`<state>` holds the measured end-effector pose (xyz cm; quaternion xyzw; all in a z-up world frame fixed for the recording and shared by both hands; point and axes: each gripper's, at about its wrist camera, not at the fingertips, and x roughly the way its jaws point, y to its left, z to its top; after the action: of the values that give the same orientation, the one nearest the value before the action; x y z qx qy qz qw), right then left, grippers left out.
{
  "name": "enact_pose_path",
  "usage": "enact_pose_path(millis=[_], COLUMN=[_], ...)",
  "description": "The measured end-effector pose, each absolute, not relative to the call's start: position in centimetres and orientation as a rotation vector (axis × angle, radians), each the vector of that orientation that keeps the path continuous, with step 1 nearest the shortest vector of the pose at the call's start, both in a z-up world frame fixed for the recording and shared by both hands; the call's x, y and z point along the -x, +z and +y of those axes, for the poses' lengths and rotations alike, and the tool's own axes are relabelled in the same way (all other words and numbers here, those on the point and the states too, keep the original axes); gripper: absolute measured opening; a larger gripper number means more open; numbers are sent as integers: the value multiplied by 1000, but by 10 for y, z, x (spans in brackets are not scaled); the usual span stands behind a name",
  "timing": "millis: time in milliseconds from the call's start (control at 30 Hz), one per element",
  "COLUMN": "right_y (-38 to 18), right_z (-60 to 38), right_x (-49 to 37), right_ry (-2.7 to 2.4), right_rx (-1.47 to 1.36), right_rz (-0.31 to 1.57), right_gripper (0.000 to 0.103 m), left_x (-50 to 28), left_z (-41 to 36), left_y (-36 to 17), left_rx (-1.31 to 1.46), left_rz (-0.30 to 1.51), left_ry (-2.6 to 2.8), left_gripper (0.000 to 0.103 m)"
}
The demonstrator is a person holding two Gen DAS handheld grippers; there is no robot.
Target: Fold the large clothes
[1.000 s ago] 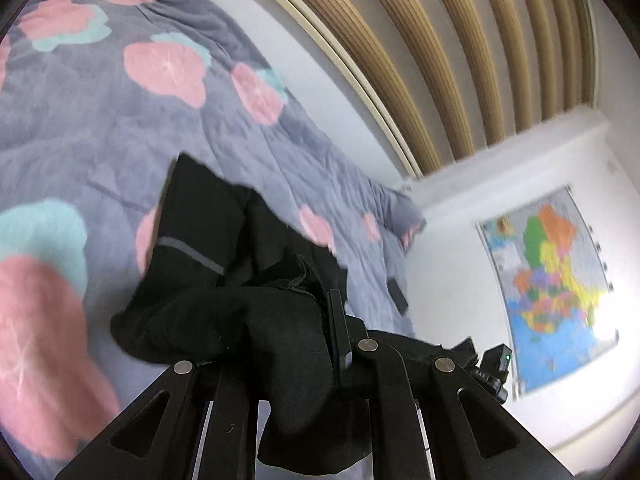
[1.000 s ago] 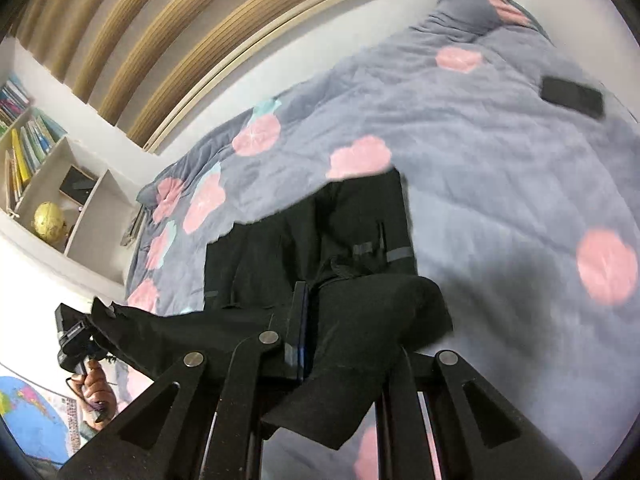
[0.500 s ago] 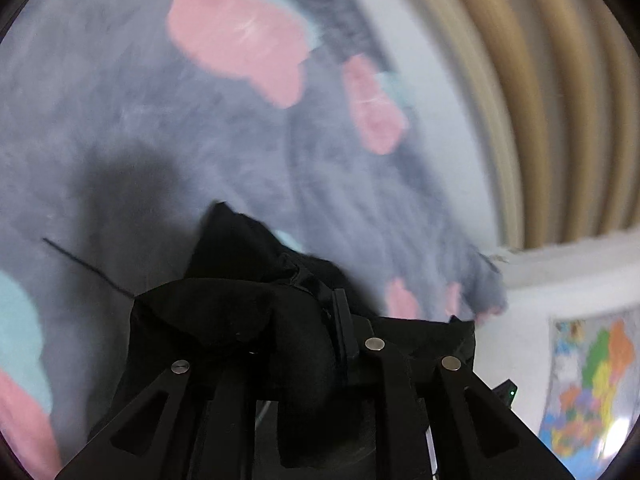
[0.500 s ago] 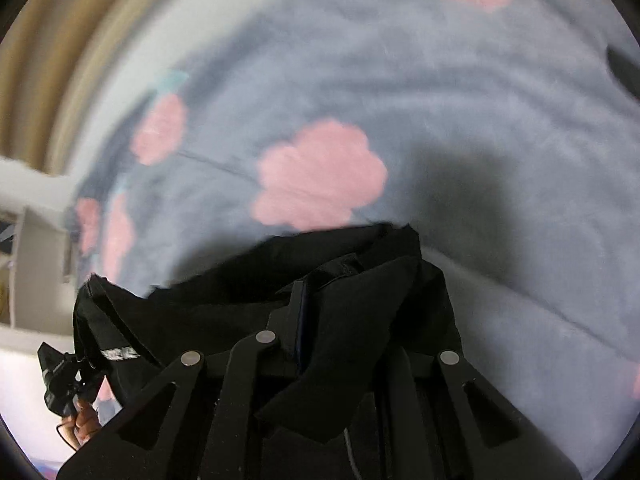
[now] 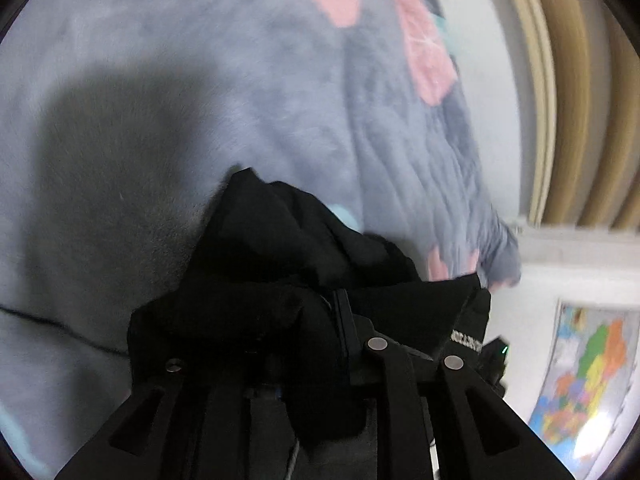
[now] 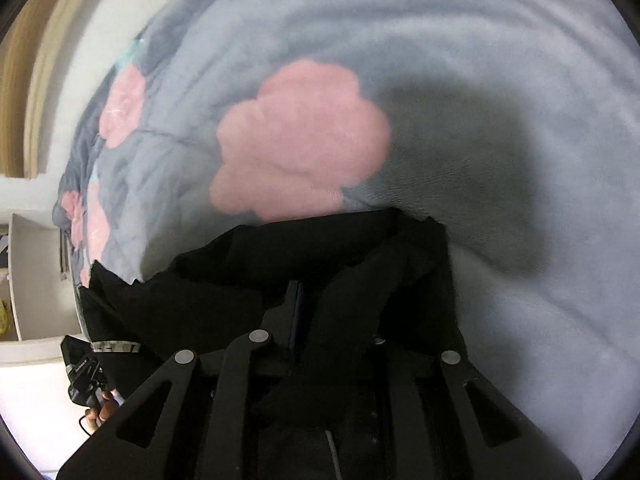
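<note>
- Risk, as a judgement: the bunched black garment (image 5: 280, 264) could slip from one grip or land creased on the grey flowered blanket (image 5: 168, 92), because thick folds pile unevenly at both grippers and hide the edges.
- The left gripper (image 5: 336, 312) had its fingers drawn narrow, pinching a wad of the garment's cloth low over the blanket.
- Between the grippers the cloth spanned, a labelled edge showing at its right in the left view.
- The right gripper (image 6: 296, 300) was likewise closed tight on the garment (image 6: 360, 256), near the pink flower (image 6: 300, 140).
</note>
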<state>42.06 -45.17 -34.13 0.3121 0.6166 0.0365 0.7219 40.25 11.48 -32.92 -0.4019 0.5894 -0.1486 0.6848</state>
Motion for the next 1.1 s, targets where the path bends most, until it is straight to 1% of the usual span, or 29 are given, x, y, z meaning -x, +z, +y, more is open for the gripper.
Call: enact_pose_path(millis=[33,67,100,133,167,200,233,267,300,333,367,467,567,800,967,1100], right_y=[-331,-320,-311,-302,-295,-287,-276,-270,-260,-250,-241,-219,-216,-266,-291,-314], right_z=[-455,-458,-460,-464,-464,-465,-468,-467,-470,-472,-473,-475,-467,-459,-472,-476], right_x=[-415,-409,-404,-397,-393,-386,-376,-372,-362,-354,-347,-330,-326,-356,-395,-424], right_ry=[87,96,102,109,115,126,152,170,207,214,214,222,166,112,174,205], right_rx=[-684,-681,-678,-673,-673,-675,-681,-688,-710,-719,-717,-654,-500,-330,-393,-386], right_rz=[1351,1341,1335,1328,1322,1315,1306,1300,1283,1264,1245,1199,1192,1193,1158,1180], right_gripper=[20,21,23,24,26,29,32,45,60,66,76,77,81,81,81,81], left_x=[-401,-395,-392,-384,-376,-368,-359,-350,-344,-333,-323,-306,-308,-361,-403,-426], left_z=[116,116,116,117,119,122,124,129,133,139,144,152,152,142,141,142], left_y=[-321,-306,-297,-283,-271,-257,-245,-234,-227,-214,-205,-187,-187,-241,-270,-287], left_rx=[875,827,809,785,766,744,727,715,710,695,676,614,569,585,561,565], left_rz=[1318,1314,1313,1311,1299,1279,1261,1250,1245,1230,1213,1182,1165,1195,1220,1247], left_ry=[-346,-382,-399,-427,-441,-454,-474,-495,-505,-510,-504,-468,-424,-301,-271,-277], left_gripper=[24,30,41,49,65,74,76,76,77,77,77,78,78,78,78,78])
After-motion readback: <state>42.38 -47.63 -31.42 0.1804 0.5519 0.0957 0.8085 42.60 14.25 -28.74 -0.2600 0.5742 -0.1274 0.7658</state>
